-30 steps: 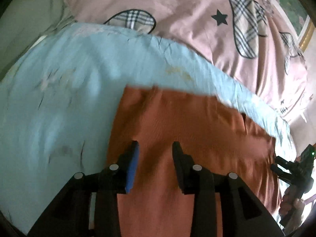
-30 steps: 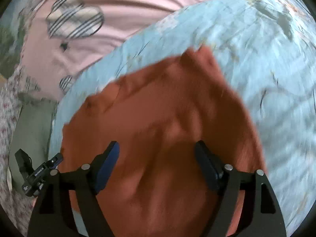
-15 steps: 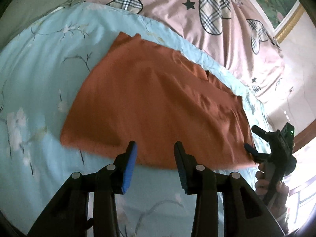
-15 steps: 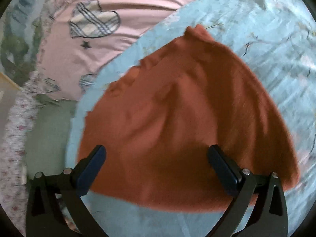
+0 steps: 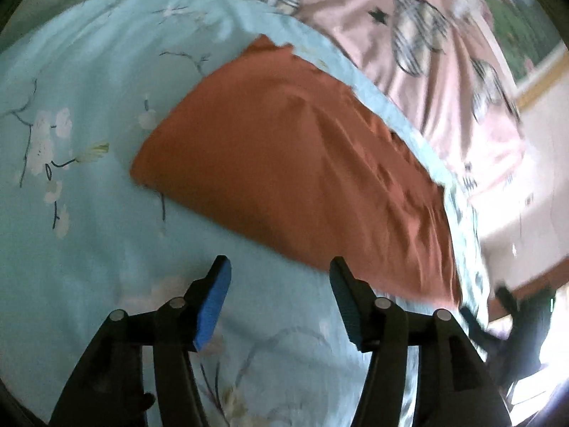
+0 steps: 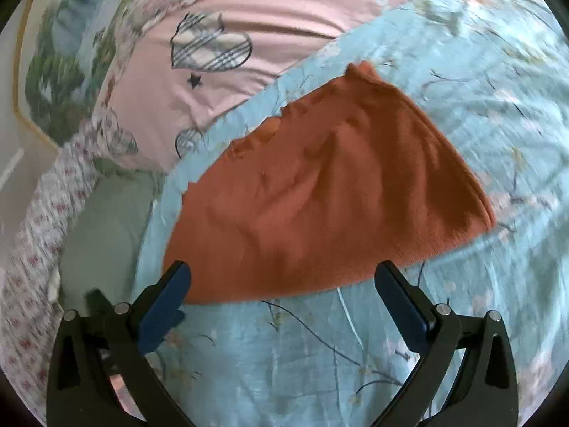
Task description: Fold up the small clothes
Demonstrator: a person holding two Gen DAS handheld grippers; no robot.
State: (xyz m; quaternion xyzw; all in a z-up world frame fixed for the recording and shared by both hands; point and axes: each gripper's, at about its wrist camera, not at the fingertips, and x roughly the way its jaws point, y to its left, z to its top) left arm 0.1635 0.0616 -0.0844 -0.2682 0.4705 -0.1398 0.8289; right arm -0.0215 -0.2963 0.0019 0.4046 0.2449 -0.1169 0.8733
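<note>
Left tool point(image 5: 279, 275) just widened, empty; right tool point(image 6: 282, 281) spread wide.

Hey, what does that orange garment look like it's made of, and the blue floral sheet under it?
Orange garment: seems a soft matte knit, perhaps cotton jersey; it lies limp with shallow ripples and a stitched hem.
Blue floral sheet: looks like thin, smooth woven cotton with a printed branch-and-blossom pattern and fine creases; the exact fibre is unclear.

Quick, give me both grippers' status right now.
Left gripper: open, jaws just been opening, nothing between them, short of the orange garment.
Right gripper: open wide, holding nothing, the garment's near edge between its fingertips.
</note>
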